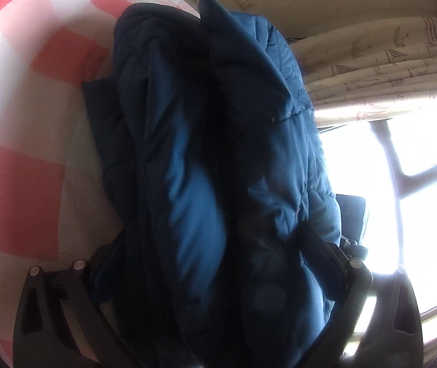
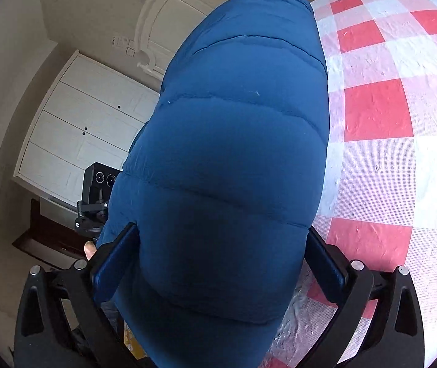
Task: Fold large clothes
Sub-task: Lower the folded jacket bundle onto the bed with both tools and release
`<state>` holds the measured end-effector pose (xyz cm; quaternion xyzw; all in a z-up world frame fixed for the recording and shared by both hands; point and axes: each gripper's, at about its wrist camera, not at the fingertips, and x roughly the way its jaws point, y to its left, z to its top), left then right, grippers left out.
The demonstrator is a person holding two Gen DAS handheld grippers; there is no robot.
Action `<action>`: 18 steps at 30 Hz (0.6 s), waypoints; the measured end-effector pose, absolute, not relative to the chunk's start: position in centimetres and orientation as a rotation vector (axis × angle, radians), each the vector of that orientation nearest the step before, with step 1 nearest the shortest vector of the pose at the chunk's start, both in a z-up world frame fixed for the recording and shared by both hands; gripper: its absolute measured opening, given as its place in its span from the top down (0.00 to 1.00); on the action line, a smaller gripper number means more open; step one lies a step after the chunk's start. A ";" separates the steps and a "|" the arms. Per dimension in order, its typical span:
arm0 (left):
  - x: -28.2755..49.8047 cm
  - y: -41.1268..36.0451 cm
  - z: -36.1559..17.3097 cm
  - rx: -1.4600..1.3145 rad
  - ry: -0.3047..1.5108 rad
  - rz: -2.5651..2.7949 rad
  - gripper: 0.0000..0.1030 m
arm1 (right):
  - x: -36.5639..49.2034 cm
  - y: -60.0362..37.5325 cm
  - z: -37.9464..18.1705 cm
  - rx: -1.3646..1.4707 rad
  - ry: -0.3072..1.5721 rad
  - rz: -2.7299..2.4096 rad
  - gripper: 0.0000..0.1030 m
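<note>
A blue quilted puffer jacket [image 1: 218,159] fills the middle of both views. In the left wrist view it hangs bunched and shadowed between my left gripper [image 1: 218,263] fingers, which are shut on its fabric. In the right wrist view the jacket [image 2: 233,159] is a smooth padded bulge held between the blue pads [image 2: 117,260] of my right gripper [image 2: 221,263], which is shut on it. Both fingertips are hidden by fabric. The jacket is lifted above the red and white checked cover [image 2: 381,113].
The checked cover [image 1: 19,141] lies to the left in the left wrist view. A bright window [image 1: 402,184] and patterned curtain [image 1: 371,61] are to the right. A white wardrobe [image 2: 77,128], a door and a black camera device [image 2: 95,190] stand to the left in the right wrist view.
</note>
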<state>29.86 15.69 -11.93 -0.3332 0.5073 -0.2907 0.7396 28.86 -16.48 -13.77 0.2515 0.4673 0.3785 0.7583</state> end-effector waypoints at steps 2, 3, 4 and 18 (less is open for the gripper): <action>29.8 14.7 -11.6 -0.697 1.083 -0.628 0.24 | 27.8 -16.5 -12.8 0.467 0.911 0.778 0.21; 29.5 14.4 -10.9 -0.662 1.054 -0.616 0.40 | 27.3 -16.5 -12.3 0.438 0.869 0.759 0.22; 29.2 14.1 -10.2 -0.635 1.028 -0.609 0.45 | 27.2 -16.6 -11.8 0.419 0.837 0.747 0.25; 41.3 3.3 -4.7 -0.516 0.876 -0.663 0.56 | 34.0 -26.6 -9.1 0.470 0.647 0.534 0.31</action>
